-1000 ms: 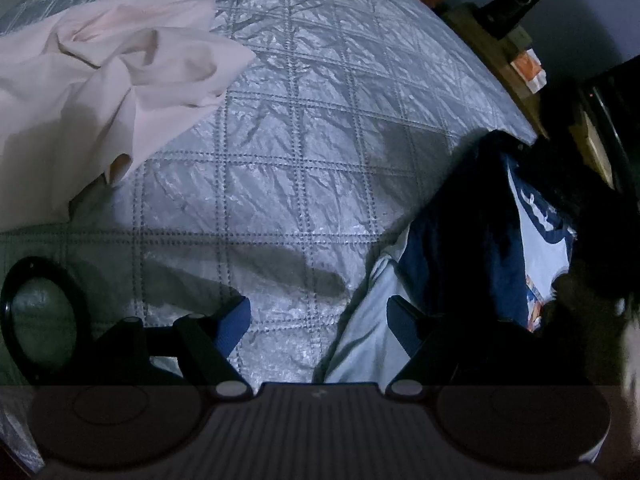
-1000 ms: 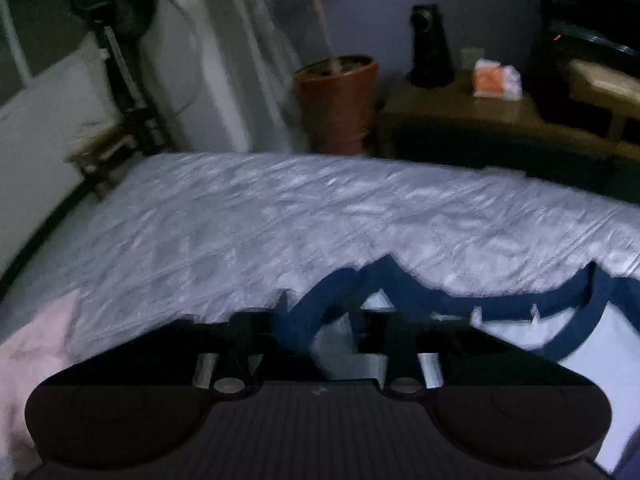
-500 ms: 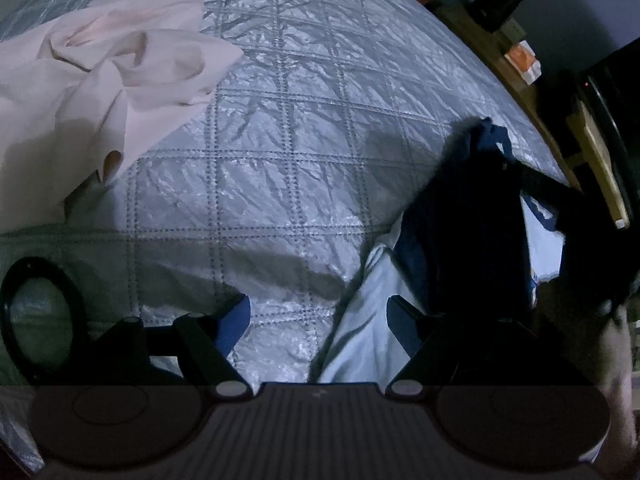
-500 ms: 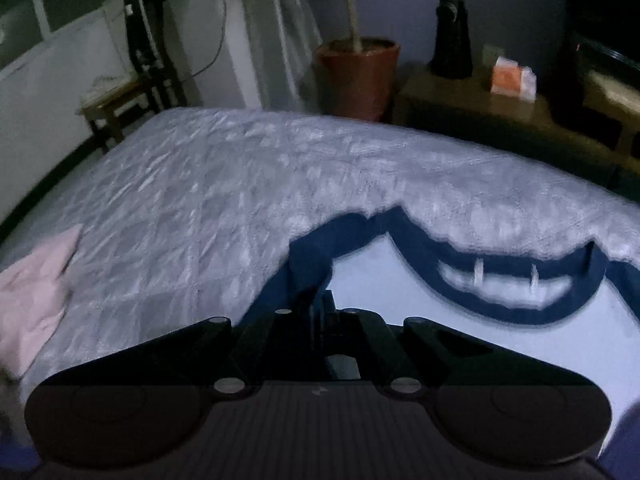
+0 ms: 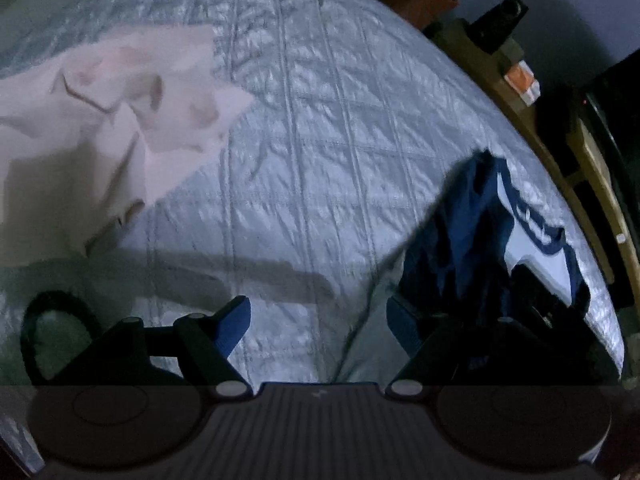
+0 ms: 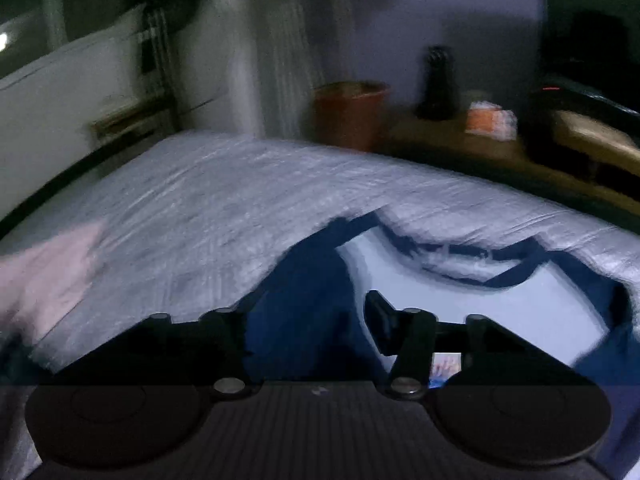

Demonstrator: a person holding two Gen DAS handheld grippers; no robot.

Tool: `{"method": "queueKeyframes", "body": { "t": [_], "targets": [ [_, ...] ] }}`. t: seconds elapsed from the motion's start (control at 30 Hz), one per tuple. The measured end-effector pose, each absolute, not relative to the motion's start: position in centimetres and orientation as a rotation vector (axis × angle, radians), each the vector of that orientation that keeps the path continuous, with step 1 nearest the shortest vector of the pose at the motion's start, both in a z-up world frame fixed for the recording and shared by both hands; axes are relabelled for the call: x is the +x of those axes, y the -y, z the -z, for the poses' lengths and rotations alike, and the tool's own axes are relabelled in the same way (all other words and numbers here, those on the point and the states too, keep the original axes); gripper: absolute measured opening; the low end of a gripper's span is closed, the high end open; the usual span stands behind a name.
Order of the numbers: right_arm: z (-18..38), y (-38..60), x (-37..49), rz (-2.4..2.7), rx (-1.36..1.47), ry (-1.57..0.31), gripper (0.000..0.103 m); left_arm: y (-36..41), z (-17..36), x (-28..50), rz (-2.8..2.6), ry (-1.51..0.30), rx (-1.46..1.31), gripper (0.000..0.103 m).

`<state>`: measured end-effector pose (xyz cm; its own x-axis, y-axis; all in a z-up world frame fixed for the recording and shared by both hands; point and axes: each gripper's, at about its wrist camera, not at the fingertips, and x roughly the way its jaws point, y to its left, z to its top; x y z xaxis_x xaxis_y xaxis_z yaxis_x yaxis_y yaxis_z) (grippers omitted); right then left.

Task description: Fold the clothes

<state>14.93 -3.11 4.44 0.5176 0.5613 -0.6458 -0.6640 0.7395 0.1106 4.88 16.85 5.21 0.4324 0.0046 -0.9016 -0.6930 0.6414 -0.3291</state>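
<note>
A white T-shirt with navy sleeves and collar [image 6: 520,312] lies on the quilted grey bed cover [image 6: 240,200]. In the left wrist view the shirt [image 5: 472,232] lies at the right, its pale hem reaching between my fingers. My left gripper [image 5: 318,320] is open and low over the cover, empty. My right gripper [image 6: 308,316] is open, its jaws either side of the navy sleeve [image 6: 304,292]. A crumpled pink garment [image 5: 100,128] lies at the left of the bed and shows blurred in the right wrist view [image 6: 52,272].
A terracotta pot [image 6: 348,114], a dark speaker [image 6: 438,84] and an orange box [image 6: 490,120] stand on a low wooden shelf [image 6: 460,152] behind the bed. A black ring [image 5: 56,332] lies at the bed's near left edge.
My right gripper was shut on the navy sleeve half a second ago and has opened. The sleeve has dropped onto the bed. The left gripper has drifted slightly; both views are blurred.
</note>
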Motion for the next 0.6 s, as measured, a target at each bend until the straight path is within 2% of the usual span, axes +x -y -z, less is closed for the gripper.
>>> {"method": "queueKeyframes", "body": {
  "t": [0.13, 0.23, 0.3, 0.33, 0.37, 0.6],
  "targets": [
    [-2.2, 1.3, 11.3, -0.787, -0.320, -0.724, 0.058, -18.2, -5.2, 4.5, -0.534, -1.034, -0.798, 0.072],
    [-1.8, 0.6, 10.8, -0.751, -0.340, -0.672, 0.059, -18.9, -5.2, 4.5, -0.555, -1.027, -0.813, 0.072],
    [-1.9, 0.3, 11.0, -0.720, -0.342, -0.656, 0.047, -19.4, -5.2, 4.6, -0.567, -1.020, -0.825, 0.072],
    [-1.9, 0.2, 11.1, -0.704, -0.344, -0.648, 0.028, -19.6, -5.2, 4.7, -0.570, -1.017, -0.830, 0.072],
    [-2.0, 0.0, 10.9, -0.684, -0.348, -0.641, 0.002, -19.7, -5.1, 4.7, -0.572, -1.015, -0.833, 0.072],
    [-4.6, -1.5, 10.7, -0.693, -0.188, -0.581, 0.001, -19.9, -5.3, 4.6, -0.582, -1.005, -0.838, 0.072]
  ]
}}
